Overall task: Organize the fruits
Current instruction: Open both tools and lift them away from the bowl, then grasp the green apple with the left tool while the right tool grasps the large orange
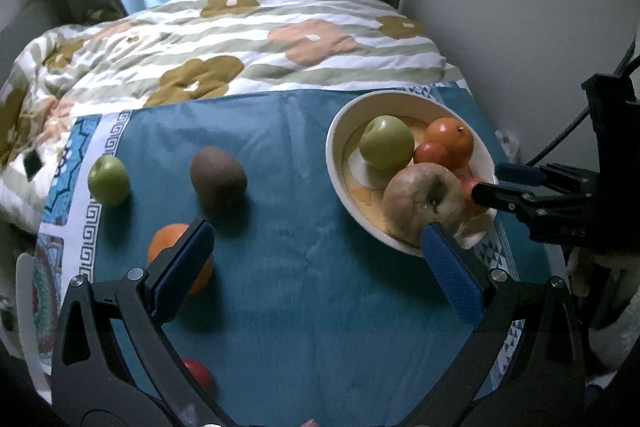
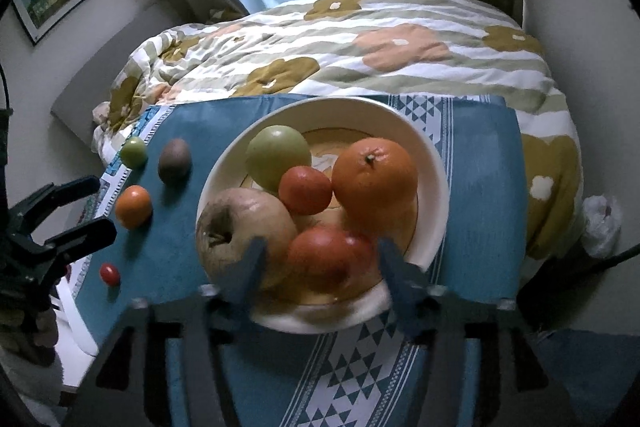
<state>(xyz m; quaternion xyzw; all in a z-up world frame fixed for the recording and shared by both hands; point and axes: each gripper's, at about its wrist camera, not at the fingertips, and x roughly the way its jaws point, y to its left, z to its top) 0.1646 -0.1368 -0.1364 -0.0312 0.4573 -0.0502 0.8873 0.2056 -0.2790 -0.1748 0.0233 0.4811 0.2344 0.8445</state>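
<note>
A cream bowl (image 2: 434,163) holds a green apple (image 2: 278,157), a large orange (image 2: 374,177), a small red-orange fruit (image 2: 305,190), a pale brown apple (image 2: 244,227) and a red apple (image 2: 328,259). My right gripper (image 2: 320,263) is open, its fingers either side of the red apple, which rests in the bowl. On the blue cloth lie a green apple (image 1: 109,180), a kiwi (image 1: 218,179), an orange (image 1: 180,257) and a small red tomato (image 1: 198,373). My left gripper (image 1: 316,259) is open and empty above the cloth, its left finger over the orange.
The blue cloth (image 1: 300,267) covers a small table beside a bed with a flowered quilt (image 1: 240,39). A white wall (image 1: 520,7) stands on the right. A white bag (image 2: 602,223) lies past the table's right edge.
</note>
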